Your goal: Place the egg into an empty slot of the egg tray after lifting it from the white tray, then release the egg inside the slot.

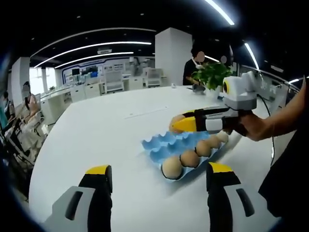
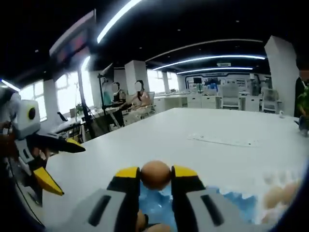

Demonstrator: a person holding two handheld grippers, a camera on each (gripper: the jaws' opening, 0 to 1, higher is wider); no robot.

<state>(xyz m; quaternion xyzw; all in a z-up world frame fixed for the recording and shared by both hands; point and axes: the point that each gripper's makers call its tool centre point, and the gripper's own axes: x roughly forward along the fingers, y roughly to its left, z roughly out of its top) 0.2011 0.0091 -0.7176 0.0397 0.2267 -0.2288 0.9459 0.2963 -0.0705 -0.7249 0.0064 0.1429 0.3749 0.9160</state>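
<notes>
the right gripper (image 2: 155, 176) pinches the egg (image 2: 155, 174) above the blue egg tray (image 1: 166, 145), at six o'clock; lifting looks done, lowering and release remain; the left gripper (image 1: 159, 176) hangs open, empty.

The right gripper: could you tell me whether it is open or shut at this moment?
Shut on the egg: in the right gripper view, the right gripper has its yellow-tipped jaws pressed against both sides, above the blue egg tray.
</notes>
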